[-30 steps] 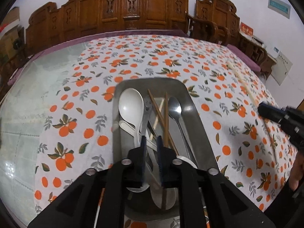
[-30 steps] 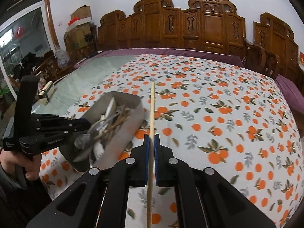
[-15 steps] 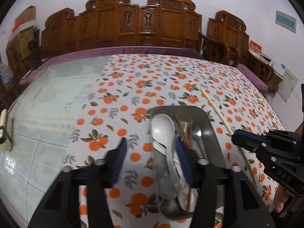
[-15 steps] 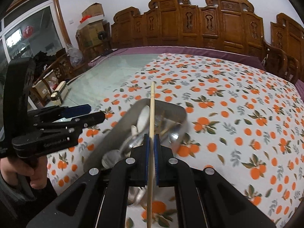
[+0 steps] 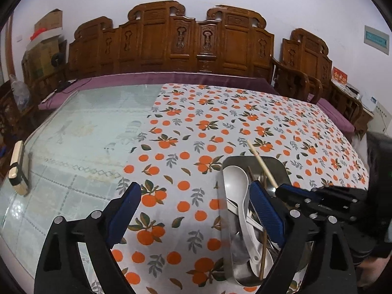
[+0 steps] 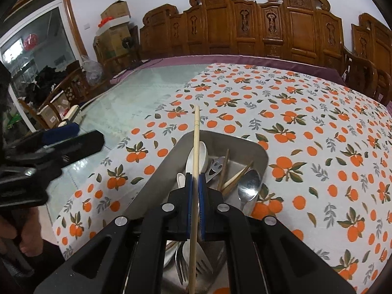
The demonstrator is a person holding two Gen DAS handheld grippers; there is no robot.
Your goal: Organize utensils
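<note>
A steel tray point(image 6: 161, 169) sits on the orange-print tablecloth and holds white spoons point(image 6: 199, 154), a metal spoon point(image 6: 248, 185), forks point(image 6: 181, 262) and dark chopsticks point(image 6: 224, 171). My right gripper point(image 6: 195, 178) is shut on a pale wooden chopstick point(image 6: 196, 134) and holds it over the tray, tip pointing away. My left gripper point(image 5: 196, 196) is open and empty, just left of the tray point(image 5: 279, 165); its right finger overlaps the tray's contents. The right gripper point(image 5: 279, 188) and chopstick point(image 5: 262, 164) show in the left wrist view.
The tablecloth point(image 6: 306, 112) covers the right part of a glass-topped table point(image 5: 80, 132). A small block point(image 5: 17, 169) lies at the table's left edge. Carved wooden chairs point(image 5: 196, 39) stand along the far side.
My left gripper has opened wide and shifted left off the tray. My right gripper has carried the pale chopstick leftward until it is above the tray.
</note>
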